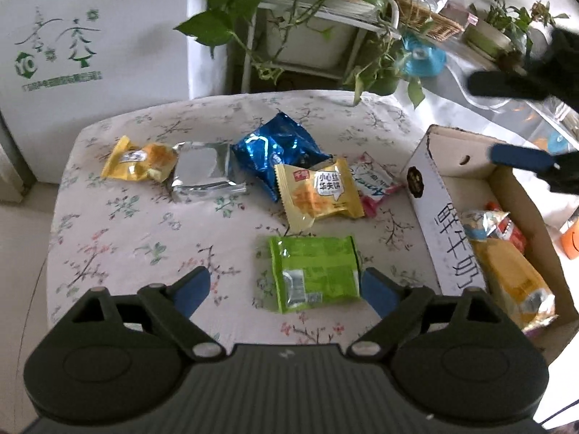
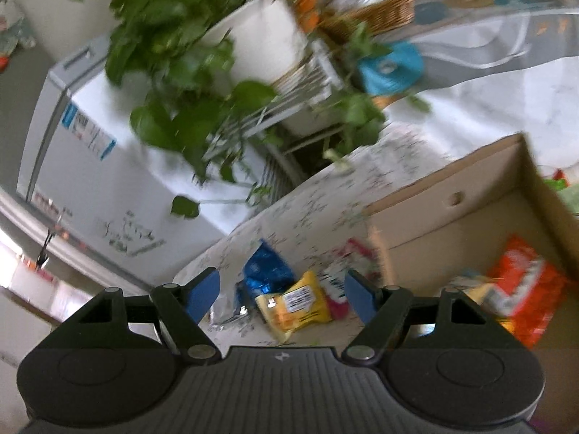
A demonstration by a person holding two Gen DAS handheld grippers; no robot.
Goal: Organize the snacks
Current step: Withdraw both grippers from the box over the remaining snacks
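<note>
Several snack packets lie on a flowered tablecloth [image 1: 144,246]: a green packet [image 1: 315,273], a yellow waffle packet [image 1: 318,195], a blue foil bag [image 1: 278,148], a silver packet [image 1: 202,173], an orange-yellow packet [image 1: 139,159] and a pink-white packet [image 1: 376,184]. My left gripper [image 1: 286,291] is open above the table, the green packet near its right finger. A cardboard box [image 1: 430,188] at right holds a yellow packet [image 1: 510,275] and an orange packet [image 2: 524,289]. My right gripper [image 2: 282,294] is open and empty beside the box; it shows in the left wrist view [image 1: 506,119] above the box.
Potted trailing plants [image 1: 289,7] on a white rack stand behind the table. A white appliance [image 1: 72,54] is at the left. A wicker basket [image 1: 430,18] and a blue object [image 1: 423,58] are at the back right. The right wrist view is motion-blurred.
</note>
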